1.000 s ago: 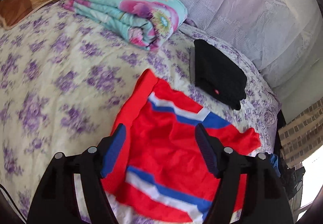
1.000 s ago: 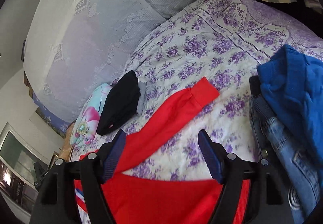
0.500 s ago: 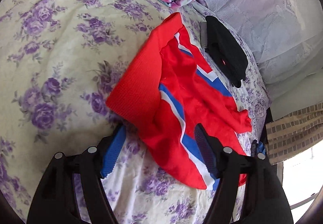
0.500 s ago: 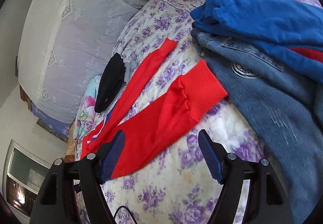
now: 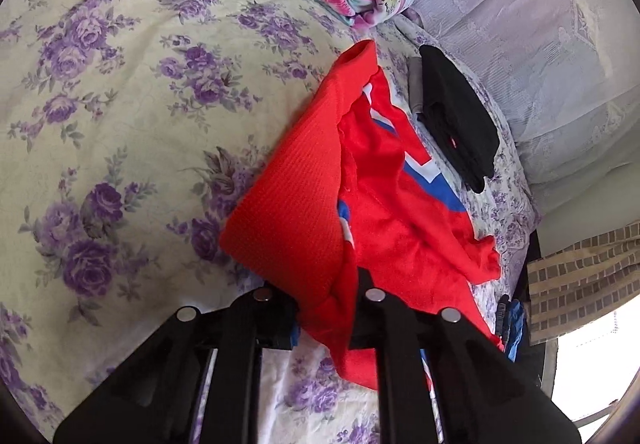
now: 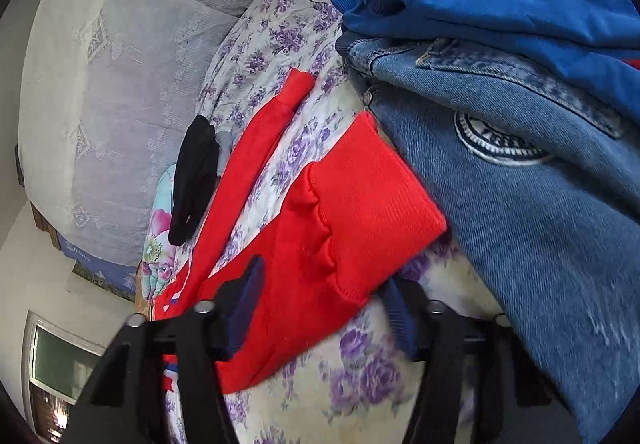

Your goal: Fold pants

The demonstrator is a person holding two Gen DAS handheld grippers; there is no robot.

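Pants (image 5: 400,212), red, lie unfolded on the floral bedspread (image 5: 100,104); we find the left gripper (image 5: 326,318) clamped on the waistband, the right gripper (image 6: 324,308) open around a cuff, folding barely begun.

- left gripper (image 5: 326,318): low in its wrist view, pointing forward, fingers drawn close together, pinching a bunch of the red pants (image 5: 304,228) at the waistband end; pads mostly buried in fabric
- right gripper (image 6: 324,314): fingers spread wide, a gap on both sides, straddling the ribbed cuff of a pant leg; blue pads (image 6: 248,300) visible, not clamping, cuff lies loose between them
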